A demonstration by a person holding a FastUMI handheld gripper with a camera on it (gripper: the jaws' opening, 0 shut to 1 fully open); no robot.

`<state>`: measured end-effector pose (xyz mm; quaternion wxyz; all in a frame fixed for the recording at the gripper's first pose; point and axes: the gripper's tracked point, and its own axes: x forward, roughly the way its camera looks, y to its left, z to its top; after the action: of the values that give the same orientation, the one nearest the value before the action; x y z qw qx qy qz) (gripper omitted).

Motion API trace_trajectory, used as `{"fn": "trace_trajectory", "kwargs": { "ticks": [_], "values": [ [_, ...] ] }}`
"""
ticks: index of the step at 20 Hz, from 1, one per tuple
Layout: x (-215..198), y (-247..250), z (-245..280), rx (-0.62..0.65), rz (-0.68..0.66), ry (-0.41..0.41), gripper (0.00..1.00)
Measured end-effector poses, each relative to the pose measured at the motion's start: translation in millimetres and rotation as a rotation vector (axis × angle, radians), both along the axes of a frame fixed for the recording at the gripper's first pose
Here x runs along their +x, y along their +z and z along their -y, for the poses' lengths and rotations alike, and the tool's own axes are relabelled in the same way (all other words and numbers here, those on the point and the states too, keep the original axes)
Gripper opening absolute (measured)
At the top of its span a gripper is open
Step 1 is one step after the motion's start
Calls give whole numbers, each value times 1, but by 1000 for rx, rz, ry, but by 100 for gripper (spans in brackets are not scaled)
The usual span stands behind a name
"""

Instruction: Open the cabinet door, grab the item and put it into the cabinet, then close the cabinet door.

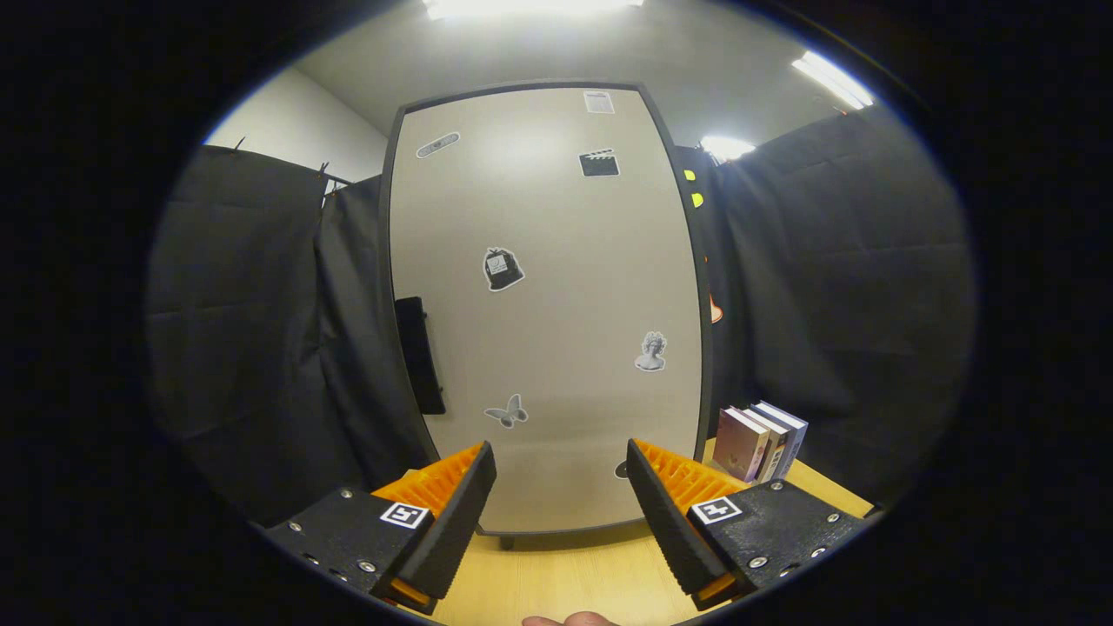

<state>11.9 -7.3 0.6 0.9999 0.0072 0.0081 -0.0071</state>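
Spread wide with nothing between them, the tongs [561,465] hover over the light wooden tabletop [565,578], facing the closed grey cabinet door [556,330] with stickers and a black handle [420,355]. Upright books [758,442] stand just right of the cabinet.

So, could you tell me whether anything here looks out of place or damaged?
Nothing stands out. The cabinet door is shut and square, the books stand upright beside it on the table, and the gripper is open, holding nothing.
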Motion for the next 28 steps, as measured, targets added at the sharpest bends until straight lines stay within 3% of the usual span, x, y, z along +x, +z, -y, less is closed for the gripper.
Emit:
{"fn": "trace_trajectory", "kwargs": {
  "ticks": [13, 21, 23, 25, 28],
  "values": [
    [67, 20, -102, -23, 31, 173, 94],
    [141, 13, -137, -46, 9, 178, 92],
    [150, 8, -141, -40, -9, 174, 87],
    [152, -1, -138, -48, -45, 143, 72],
    [153, -5, -143, -82, -52, 152, 36]
  ]
}}
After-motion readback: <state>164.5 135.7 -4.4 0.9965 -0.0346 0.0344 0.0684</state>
